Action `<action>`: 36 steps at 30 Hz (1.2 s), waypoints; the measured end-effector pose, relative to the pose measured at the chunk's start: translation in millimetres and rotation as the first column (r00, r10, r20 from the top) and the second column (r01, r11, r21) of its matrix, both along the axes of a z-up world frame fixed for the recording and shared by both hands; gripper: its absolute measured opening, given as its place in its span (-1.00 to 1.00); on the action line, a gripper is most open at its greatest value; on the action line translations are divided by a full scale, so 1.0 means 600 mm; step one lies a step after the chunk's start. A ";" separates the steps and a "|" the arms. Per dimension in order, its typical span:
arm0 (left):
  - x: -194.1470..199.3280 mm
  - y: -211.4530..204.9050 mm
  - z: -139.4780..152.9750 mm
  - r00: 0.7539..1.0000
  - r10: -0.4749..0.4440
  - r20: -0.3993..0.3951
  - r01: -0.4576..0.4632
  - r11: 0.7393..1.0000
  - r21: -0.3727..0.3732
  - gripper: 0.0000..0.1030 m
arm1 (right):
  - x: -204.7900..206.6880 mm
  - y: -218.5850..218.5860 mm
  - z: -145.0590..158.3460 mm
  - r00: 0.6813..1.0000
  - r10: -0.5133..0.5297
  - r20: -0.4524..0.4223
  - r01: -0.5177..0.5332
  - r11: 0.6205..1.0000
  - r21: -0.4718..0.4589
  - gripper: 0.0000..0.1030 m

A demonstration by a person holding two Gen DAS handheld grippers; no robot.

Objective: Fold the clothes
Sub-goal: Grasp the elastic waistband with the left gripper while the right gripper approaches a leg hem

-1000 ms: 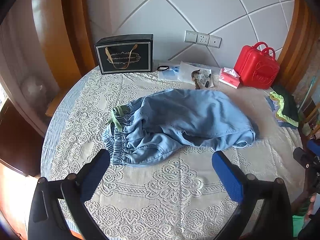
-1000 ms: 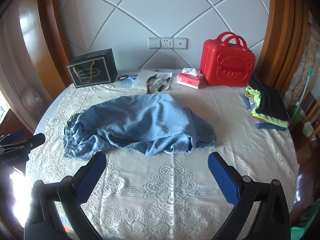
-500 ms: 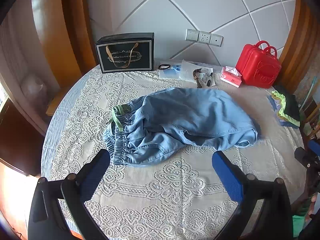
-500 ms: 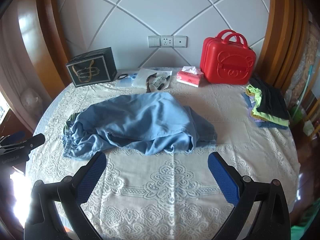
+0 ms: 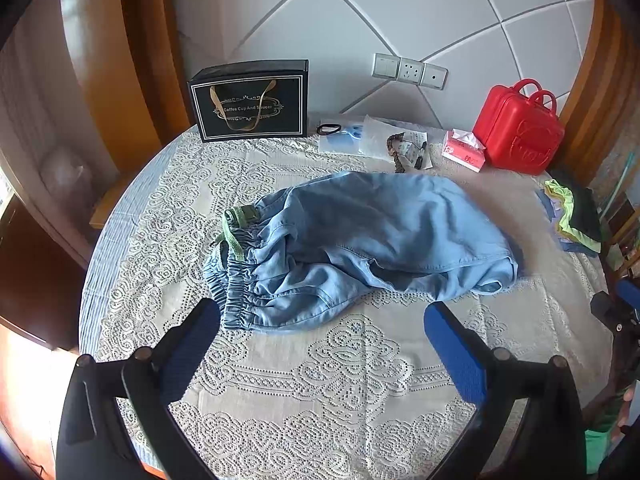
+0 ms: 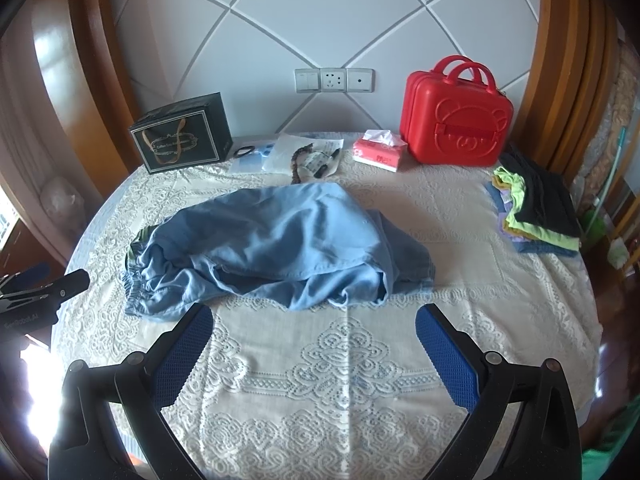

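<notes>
Both wide open, holding nothing: left hand-held gripper (image 5: pixel 320 320) and right hand-held gripper (image 6: pixel 314 322). Just ahead of both on the lace-covered tabletop (image 6: pixel 460 208), crumpled blue shorts (image 6: pixel 272 240). Probably light, soft and limp, prone to sagging. Best pinched at the elastic waistband (image 5: pixel 236 296), ahead-left, and the opposite hem.

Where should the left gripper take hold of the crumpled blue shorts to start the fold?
Probably the gathered elastic waistband, at the near-left end of the blue shorts. It lies bunched just ahead of the open left gripper, giving a thick ridge to pinch from the near side. The hem end sits nearer the right gripper.
</notes>
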State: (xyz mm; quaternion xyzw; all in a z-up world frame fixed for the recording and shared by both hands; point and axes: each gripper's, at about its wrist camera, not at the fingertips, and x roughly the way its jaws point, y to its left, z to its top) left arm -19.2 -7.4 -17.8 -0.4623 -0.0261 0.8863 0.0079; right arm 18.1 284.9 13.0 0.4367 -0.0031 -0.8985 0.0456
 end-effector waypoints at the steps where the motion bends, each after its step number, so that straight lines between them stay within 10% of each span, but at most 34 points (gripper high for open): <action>1: -0.009 -0.005 -0.008 1.000 0.003 -0.001 -0.003 1.000 0.000 1.00 | -0.004 0.002 -0.003 1.000 0.000 0.001 0.000 1.000 0.000 1.00; 19: -0.252 -0.132 -0.335 0.965 0.149 0.216 -0.136 0.988 -0.073 0.80 | -0.237 0.141 -0.279 0.944 -0.150 0.293 0.182 0.980 -0.085 0.75; 24: -0.270 -0.108 -0.359 0.961 0.117 0.251 -0.103 0.992 -0.068 -0.26 | -0.285 0.131 -0.331 0.943 -0.138 0.302 0.160 0.986 -0.050 0.97; 26: -0.266 -0.095 -0.338 0.968 0.083 0.239 -0.078 0.996 -0.031 -0.29 | -0.297 0.125 -0.346 0.944 -0.118 0.308 0.136 0.990 -0.037 0.75; 28: -0.254 -0.083 -0.314 0.973 0.047 0.226 -0.047 0.999 -0.007 -0.30 | -0.302 0.123 -0.354 0.940 -0.117 0.320 0.130 0.991 -0.019 -0.79; 36: -0.169 -0.095 -0.258 0.965 -0.006 0.263 0.018 0.999 -0.044 -0.30 | -0.223 0.194 -0.274 0.948 -0.182 0.262 0.190 0.982 -0.004 -0.84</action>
